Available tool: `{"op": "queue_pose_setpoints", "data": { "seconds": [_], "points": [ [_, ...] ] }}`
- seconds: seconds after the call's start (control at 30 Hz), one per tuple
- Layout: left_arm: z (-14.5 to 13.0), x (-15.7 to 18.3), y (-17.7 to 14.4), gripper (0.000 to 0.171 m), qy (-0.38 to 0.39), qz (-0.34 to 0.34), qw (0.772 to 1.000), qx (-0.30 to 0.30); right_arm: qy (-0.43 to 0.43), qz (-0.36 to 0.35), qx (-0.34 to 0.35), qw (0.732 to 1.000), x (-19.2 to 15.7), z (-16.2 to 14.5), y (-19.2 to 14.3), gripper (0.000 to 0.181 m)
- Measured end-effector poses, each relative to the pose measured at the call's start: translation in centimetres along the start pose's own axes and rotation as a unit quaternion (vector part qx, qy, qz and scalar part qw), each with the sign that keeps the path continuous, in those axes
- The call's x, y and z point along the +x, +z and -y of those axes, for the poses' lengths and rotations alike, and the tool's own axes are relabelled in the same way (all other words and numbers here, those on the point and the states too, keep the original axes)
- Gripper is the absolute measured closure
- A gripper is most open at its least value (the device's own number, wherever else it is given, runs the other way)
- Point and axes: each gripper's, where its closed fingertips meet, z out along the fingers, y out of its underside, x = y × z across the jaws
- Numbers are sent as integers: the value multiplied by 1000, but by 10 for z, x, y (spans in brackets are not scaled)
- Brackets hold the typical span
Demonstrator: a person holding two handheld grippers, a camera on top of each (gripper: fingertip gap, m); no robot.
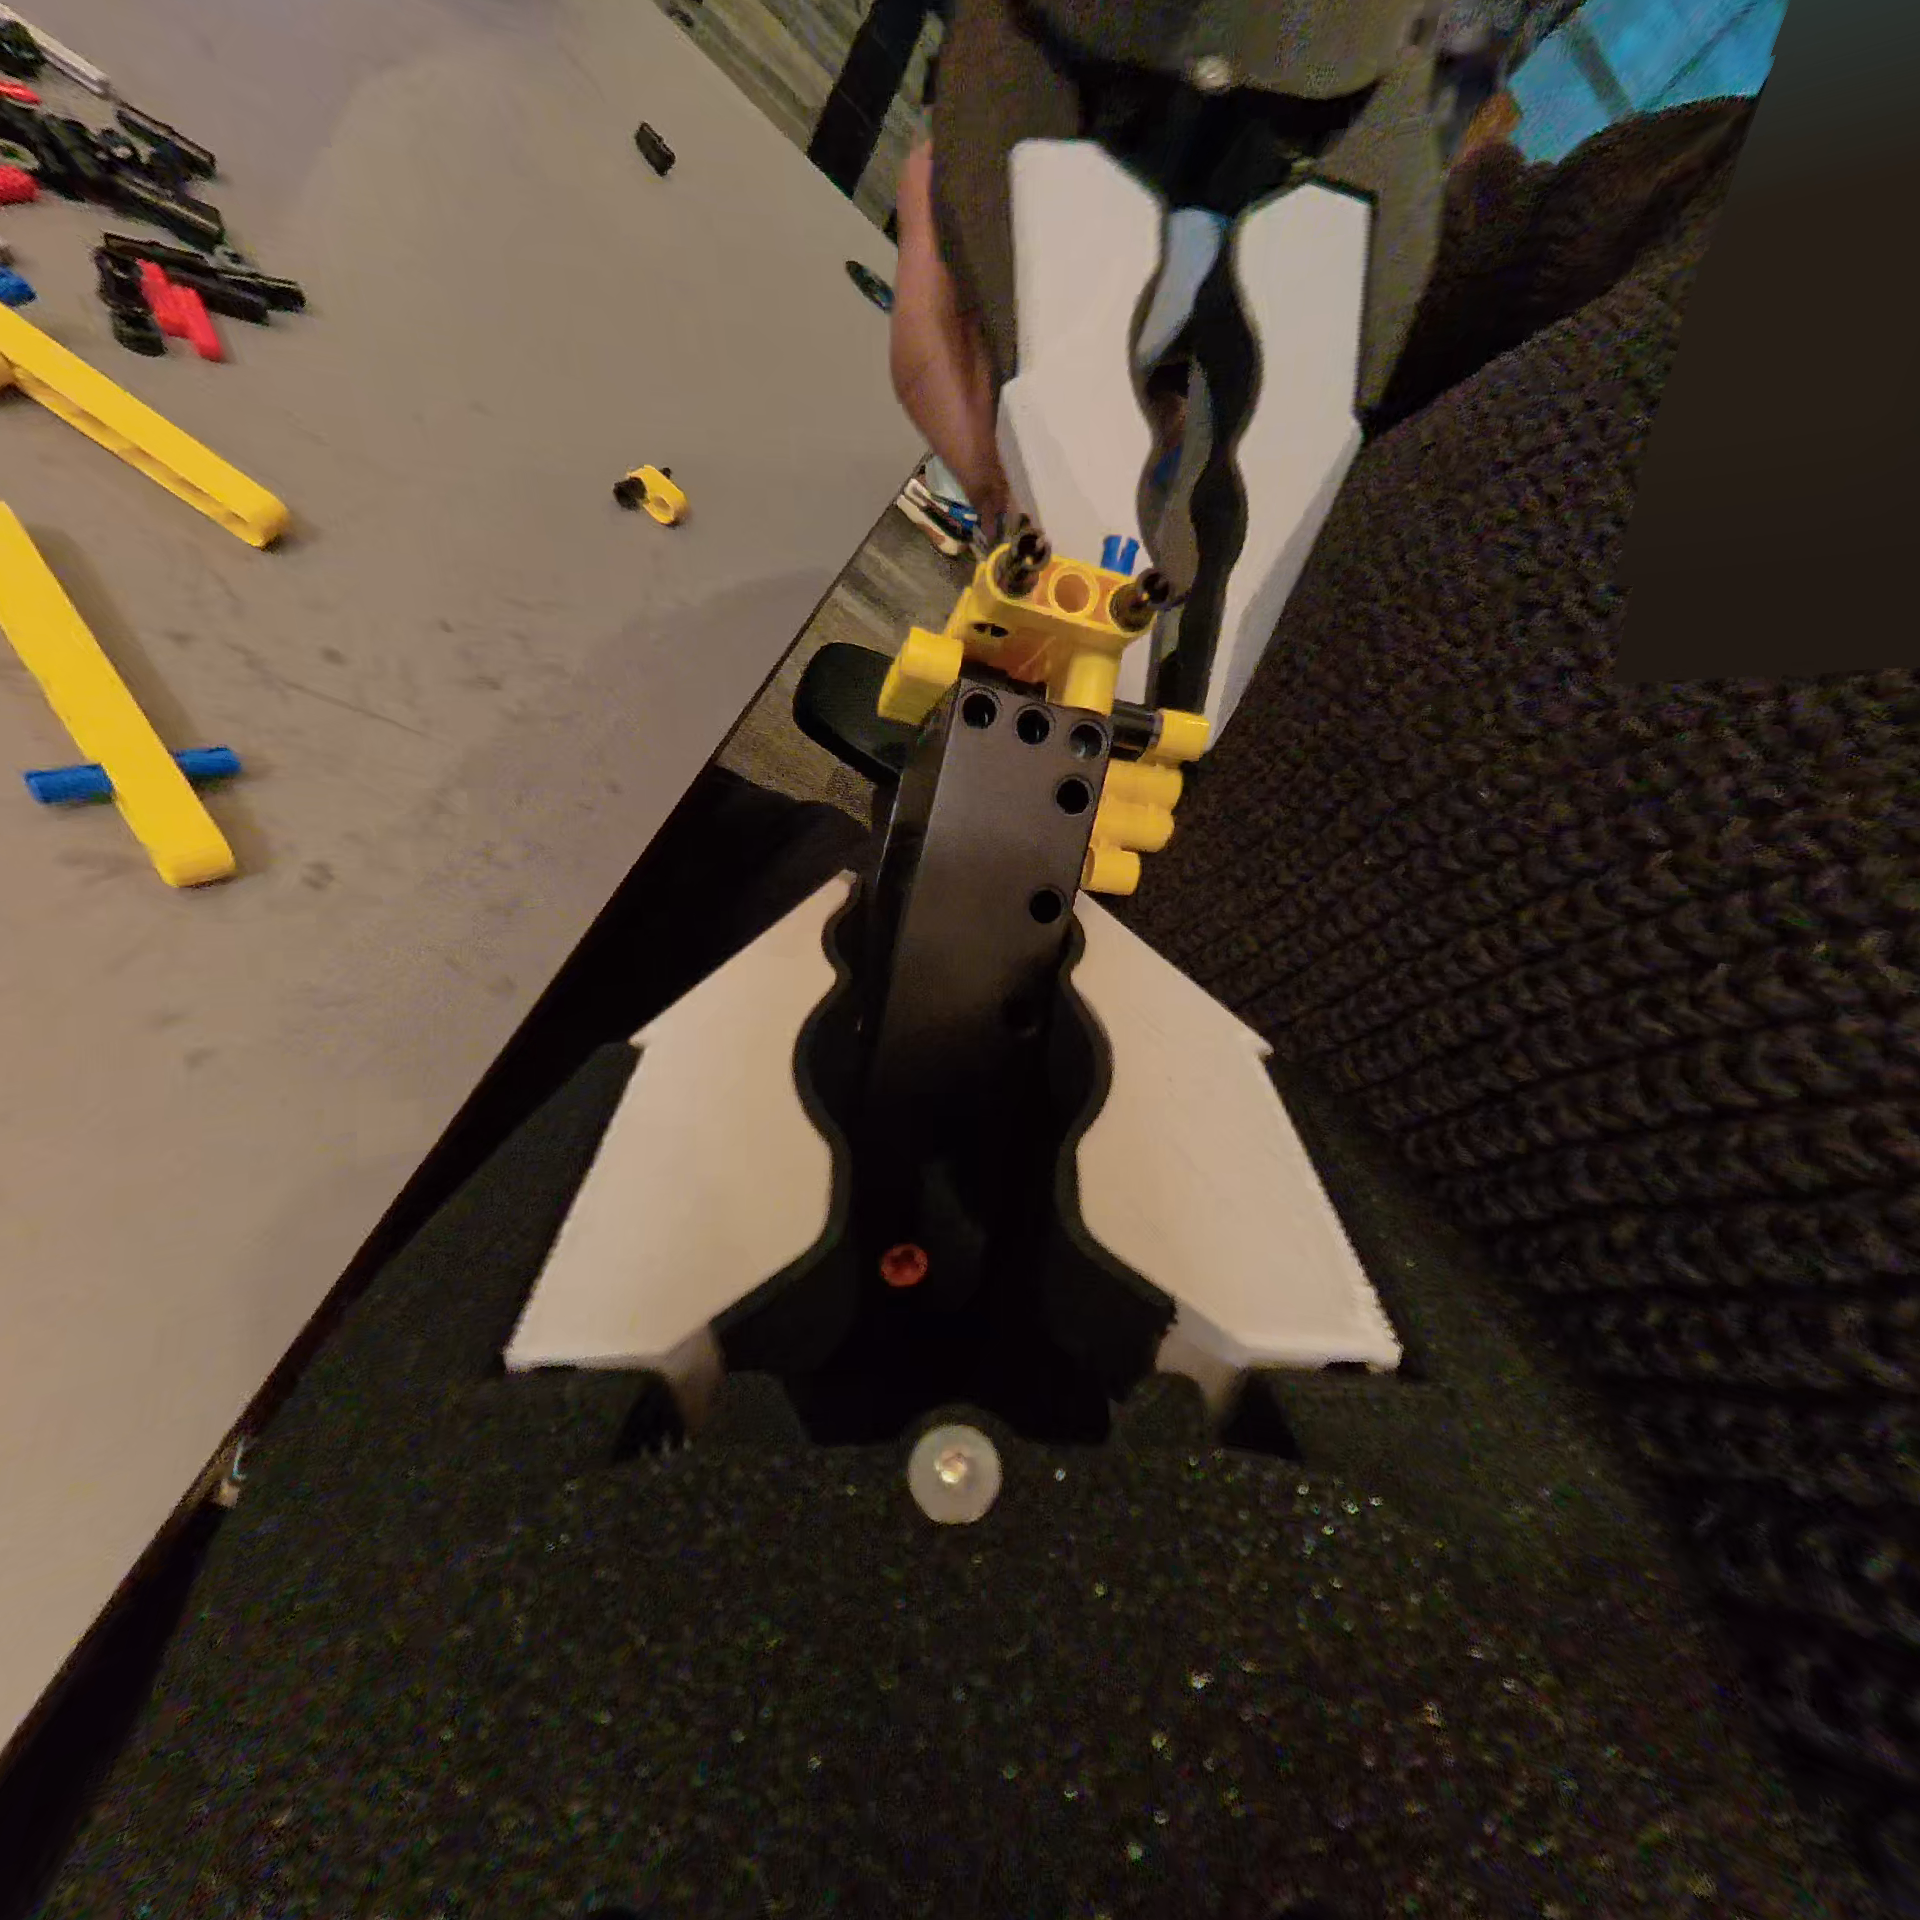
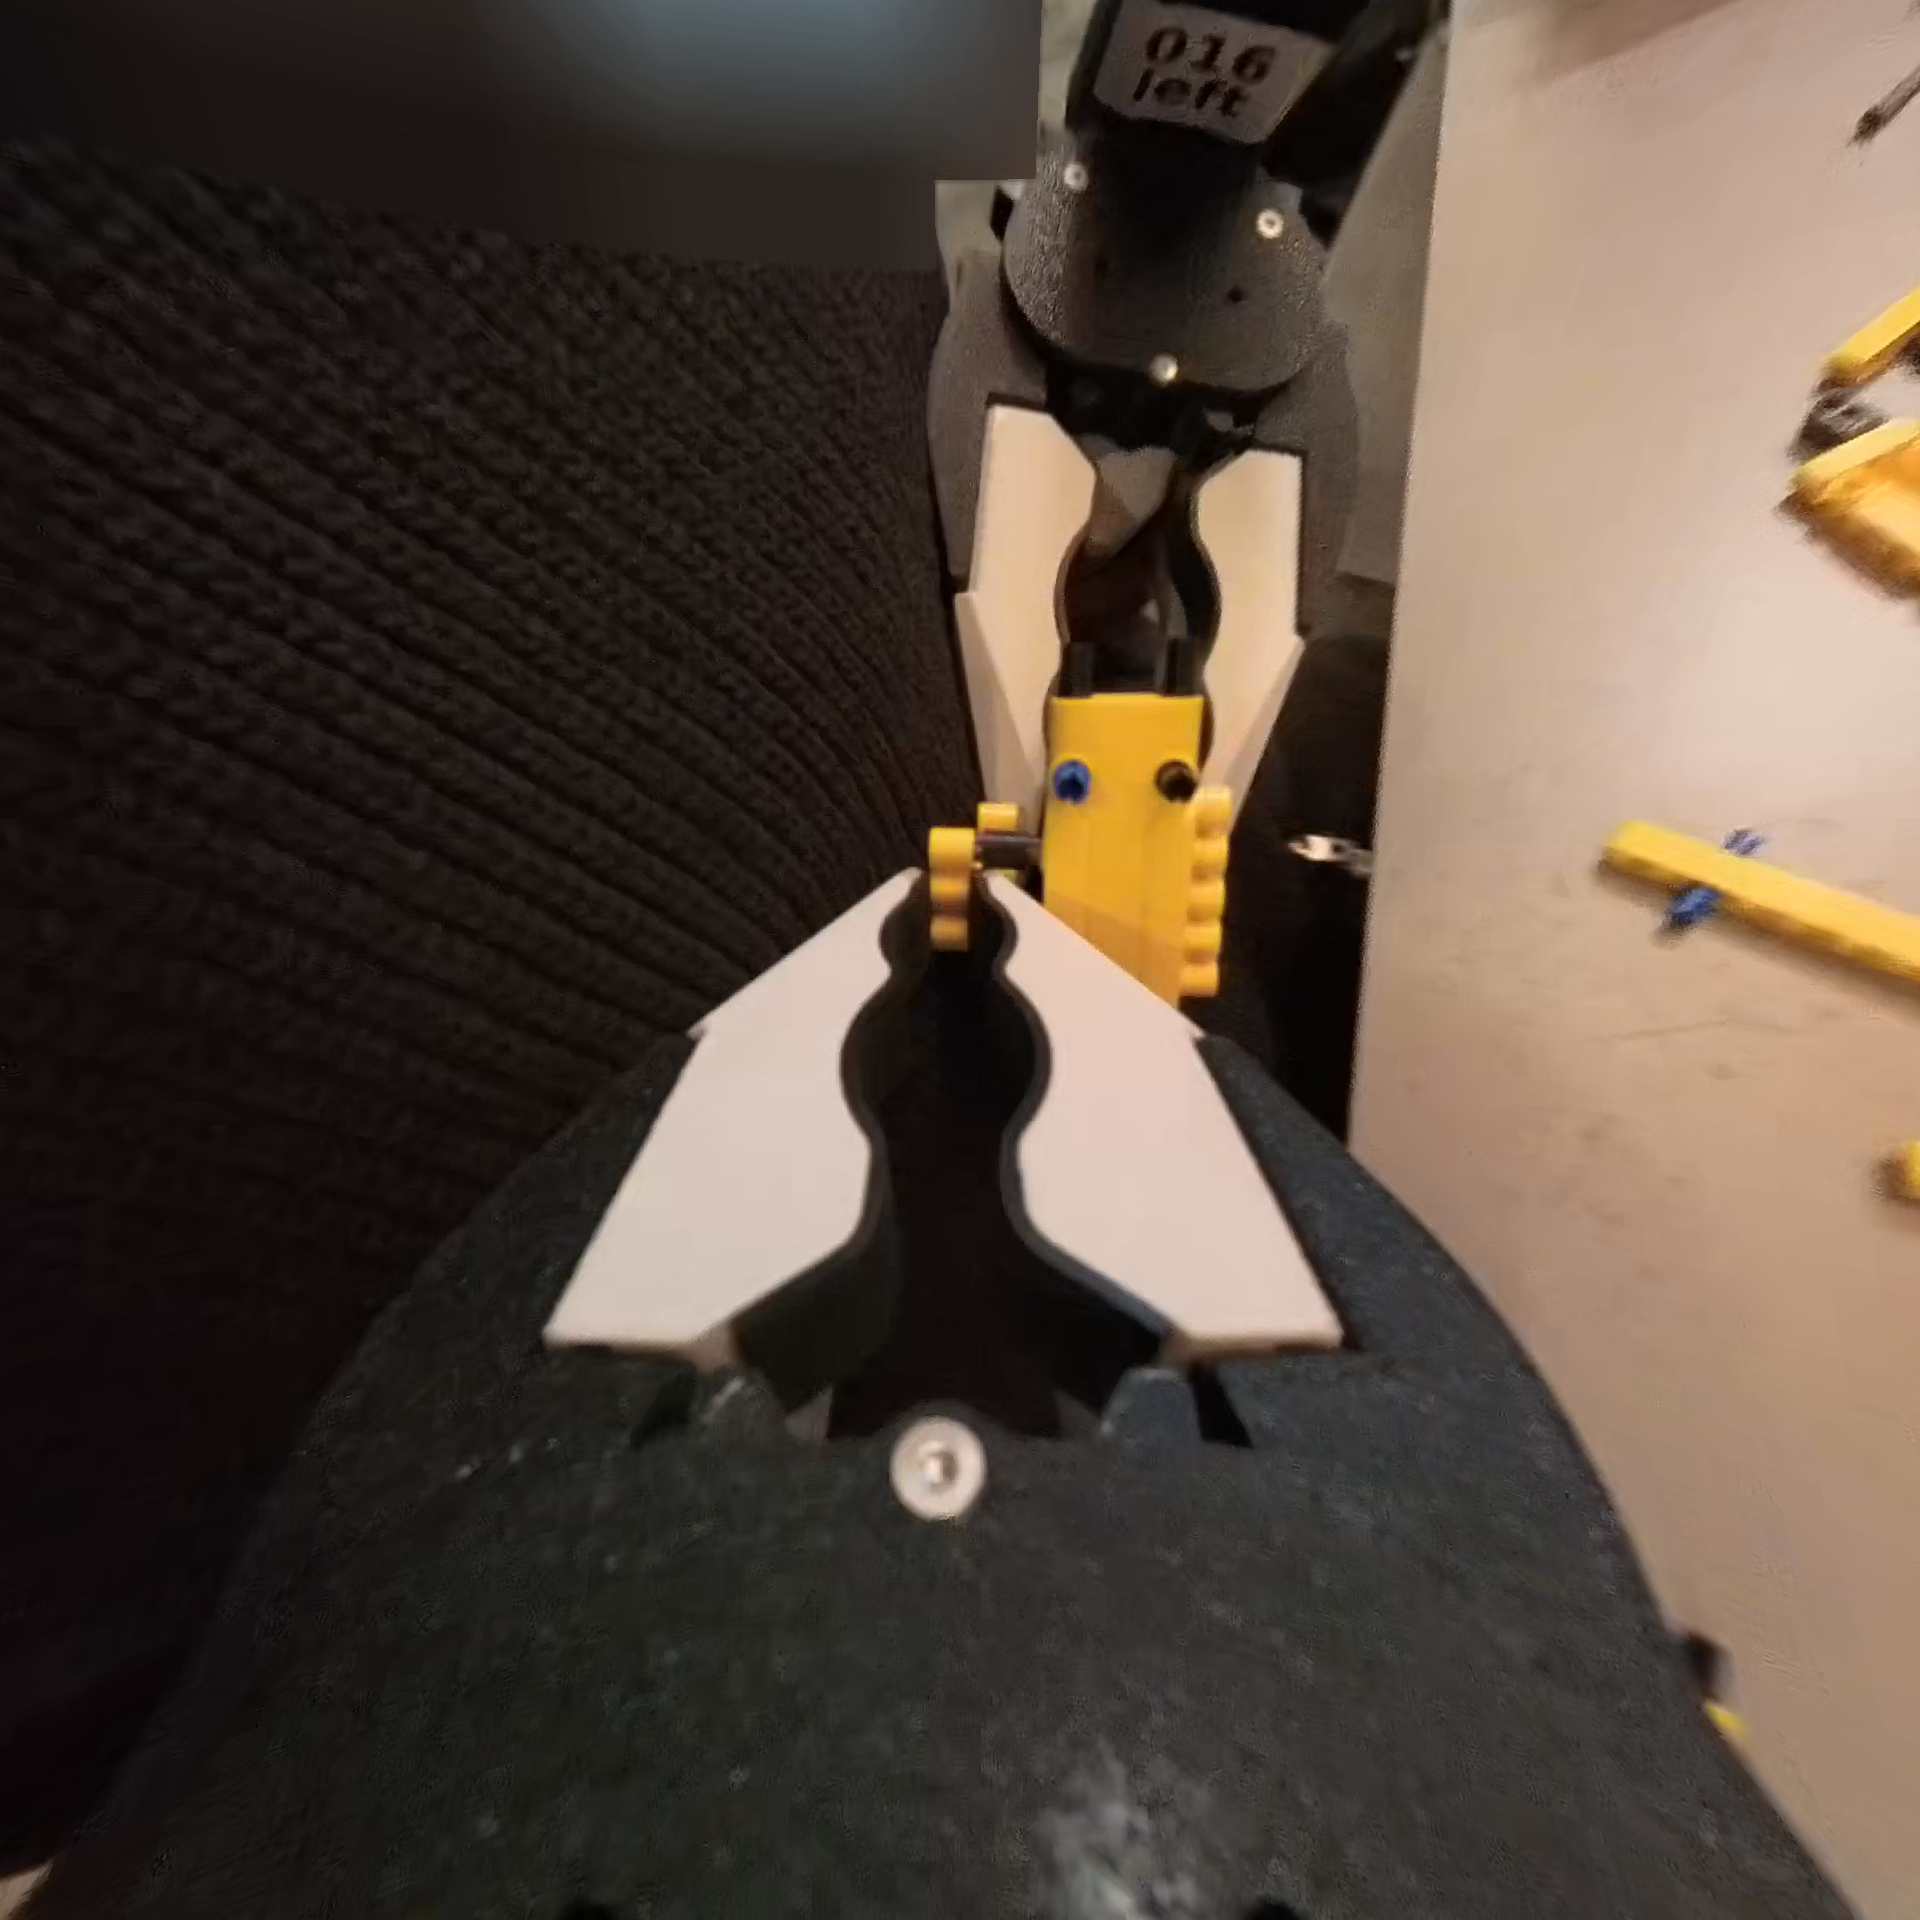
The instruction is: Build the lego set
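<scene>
My left gripper [image 1: 971, 904] is shut on a black beam with holes [image 1: 987, 883], held off the table's edge. Yellow connector parts [image 1: 1049, 613] with black pins and a blue pin sit on the beam's far end. The same yellow assembly [image 2: 1117, 831] shows in the right wrist view between the left gripper's fingers [image 2: 1127, 790]. My right gripper [image 2: 958, 883] faces it and is shut on a small yellow knobbly piece [image 2: 948, 883], which a short black pin joins to the assembly's side. In the left wrist view the right gripper [image 1: 1184, 686] meets the assembly from the far side.
A grey table [image 1: 468, 675] lies to the left, with long yellow beams [image 1: 104, 717], a blue pin [image 1: 62, 784], a small yellow connector [image 1: 655, 494] and a heap of black and red parts [image 1: 156, 260]. Black knitted cloth [image 1: 1558, 987] fills the other side. A person's hand [image 1: 935, 343] is behind. About 4 cm separates my left fingertips from my right.
</scene>
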Motion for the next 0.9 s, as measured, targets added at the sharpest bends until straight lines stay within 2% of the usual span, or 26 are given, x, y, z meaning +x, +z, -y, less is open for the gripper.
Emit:
{"op": "queue_pose_setpoints", "data": {
  "seconds": [0.17, 0.27, 0.5, 0.63, 0.77, 0.9],
  "points": [
    [0, -1, -3, 141, -10, 0, 1000, 6, 53, 46, 59, 996, 0, 4, 1, 174],
    [0, -2, -4, 140, -9, 3, 1000, 9, 50, 25, 72, 996, 2, 5, 2, 174],
    [1, -5, -2, 142, 6, 11, 1000, 0, -60, -95, -10, 994, 4, 1, 2, 175],
    [6, -6, -4, 144, 50, 36, 998, 3, -99, -126, -52, 986, 6, 1, 0, 175],
    [20, -11, -7, 145, 128, 81, 988, 24, -170, -160, -74, 970, 12, 9, -6, 175],
    [35, -16, -9, 145, 117, 82, 988, 57, -186, -197, -54, 961, 21, 21, -17, 173]
  ]
}}
